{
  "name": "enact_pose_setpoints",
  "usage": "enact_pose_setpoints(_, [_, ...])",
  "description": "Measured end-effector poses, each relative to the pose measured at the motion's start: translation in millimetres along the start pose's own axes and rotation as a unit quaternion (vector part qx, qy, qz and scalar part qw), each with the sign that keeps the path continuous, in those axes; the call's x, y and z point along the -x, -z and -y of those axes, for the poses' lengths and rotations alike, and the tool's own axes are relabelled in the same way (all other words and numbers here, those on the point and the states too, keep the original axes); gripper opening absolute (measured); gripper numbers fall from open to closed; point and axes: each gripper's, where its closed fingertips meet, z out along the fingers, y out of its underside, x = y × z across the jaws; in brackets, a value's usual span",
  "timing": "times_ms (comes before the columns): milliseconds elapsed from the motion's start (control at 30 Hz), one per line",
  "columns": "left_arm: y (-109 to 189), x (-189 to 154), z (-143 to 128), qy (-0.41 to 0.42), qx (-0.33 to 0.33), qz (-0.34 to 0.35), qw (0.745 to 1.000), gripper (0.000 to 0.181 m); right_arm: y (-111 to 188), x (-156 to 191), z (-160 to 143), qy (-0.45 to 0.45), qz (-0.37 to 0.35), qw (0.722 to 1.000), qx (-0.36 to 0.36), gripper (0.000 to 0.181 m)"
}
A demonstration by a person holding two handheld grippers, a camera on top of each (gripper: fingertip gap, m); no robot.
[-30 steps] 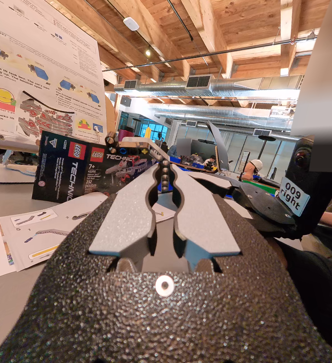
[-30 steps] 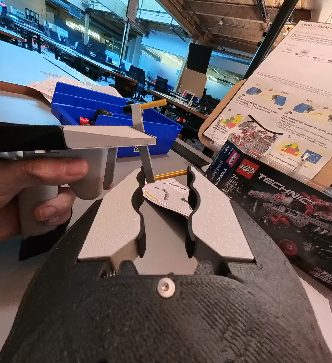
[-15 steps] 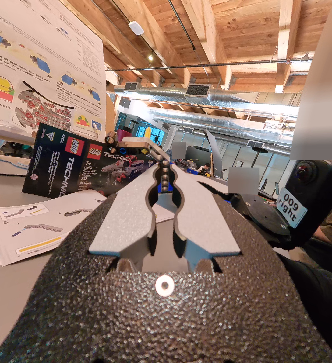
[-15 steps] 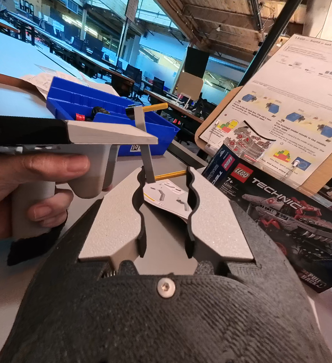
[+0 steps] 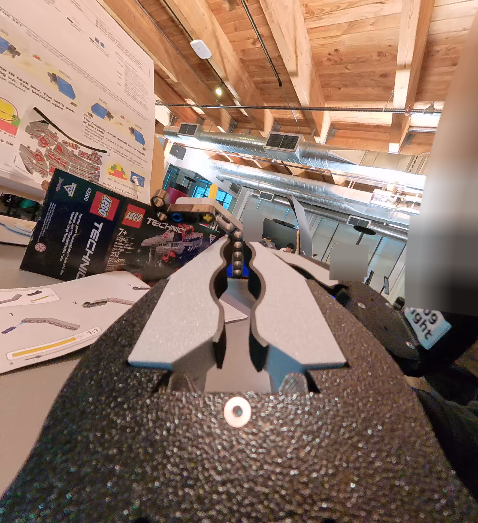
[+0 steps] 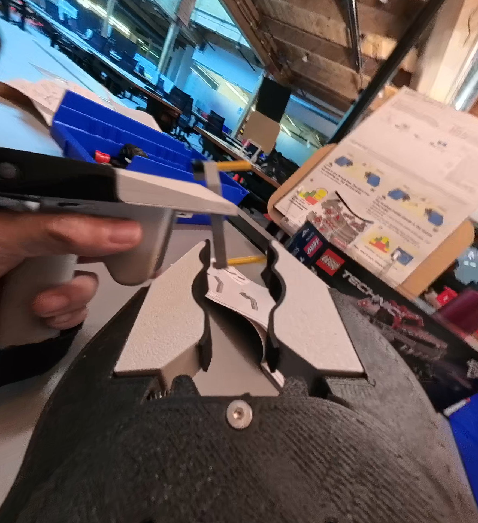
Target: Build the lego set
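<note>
My left gripper (image 5: 237, 249) is shut on a grey bent Technic beam (image 5: 236, 254), held up above the table. The beam's upper arm (image 5: 192, 210) carries a black pin, a blue pin and a yellow axle. In the right wrist view the left gripper (image 6: 223, 209) comes in from the left, held by a hand, with the beam (image 6: 218, 226) standing upright. One yellow axle (image 6: 233, 165) sticks out at its top, another (image 6: 245, 259) at its lower end. My right gripper (image 6: 238, 252) is open, and the beam's lower end and lower axle sit between its fingertips.
The dark set box (image 5: 104, 235) stands behind the open instruction booklet (image 5: 48, 317) on the grey table. A printed poster board (image 6: 388, 198) leans behind the box. A blue parts bin (image 6: 119, 141) sits at the far left. A dark red cup (image 6: 467, 311) is at the right. My two grippers' fingertips are within a few centimetres of each other.
The right gripper has swung and tilted, and its view is now blurred. It stays open around the beam's lower end. The left gripper keeps its hold on the beam.
</note>
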Motion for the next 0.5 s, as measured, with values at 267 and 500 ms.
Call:
enact_pose_setpoints(267, [0,-2,-3,-0.014,0.003,-0.001,1.0,0.004,-3,-14,-8,-0.028,-0.034,0.999,0.021,0.063])
enact_pose_setpoints(500, [0,-8,-1,-0.049,-0.005,-0.012,0.999,0.004,-3,-3,-5,-0.071,0.01,0.997,0.009,0.042])
